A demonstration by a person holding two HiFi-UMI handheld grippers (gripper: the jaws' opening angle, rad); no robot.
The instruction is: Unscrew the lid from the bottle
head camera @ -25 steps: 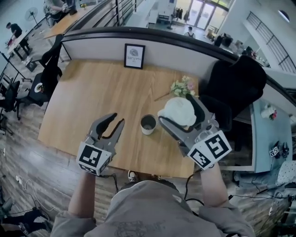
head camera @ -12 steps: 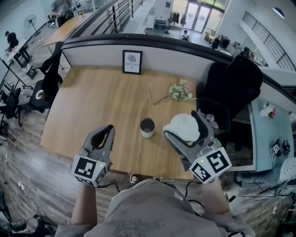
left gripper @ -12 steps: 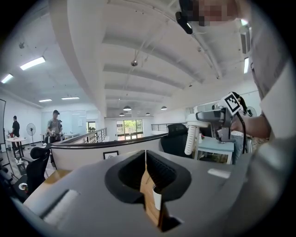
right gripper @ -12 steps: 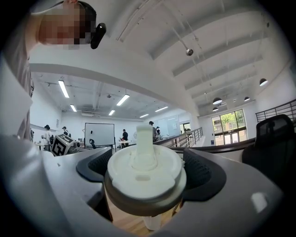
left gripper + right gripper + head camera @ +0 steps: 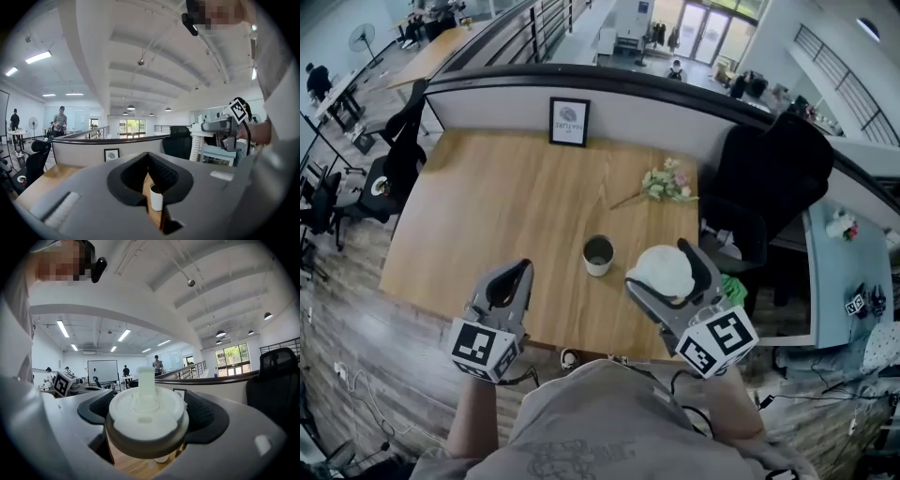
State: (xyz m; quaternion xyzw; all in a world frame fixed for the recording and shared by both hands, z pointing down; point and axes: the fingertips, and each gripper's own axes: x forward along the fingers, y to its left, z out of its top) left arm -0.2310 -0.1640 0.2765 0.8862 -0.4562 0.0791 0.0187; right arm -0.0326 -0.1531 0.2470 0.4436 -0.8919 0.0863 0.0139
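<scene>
White lid [image 5: 146, 416] sits clamped in right gripper [image 5: 658, 266] fingers; left gripper [image 5: 524, 268] fingers closed, empty; framed sign [image 5: 569, 122] illegible.

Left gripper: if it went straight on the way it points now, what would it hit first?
Probably the open white bottle on the table: it shows in line beyond the left gripper, whose jaws have just closed on nothing. Depth is unclear; it might pass just above.

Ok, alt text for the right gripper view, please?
A round white plastic lid with an upright spout fills the centre, clamped between the right gripper's black-padded jaws. Below is a wooden table; behind, a black office chair.
</scene>
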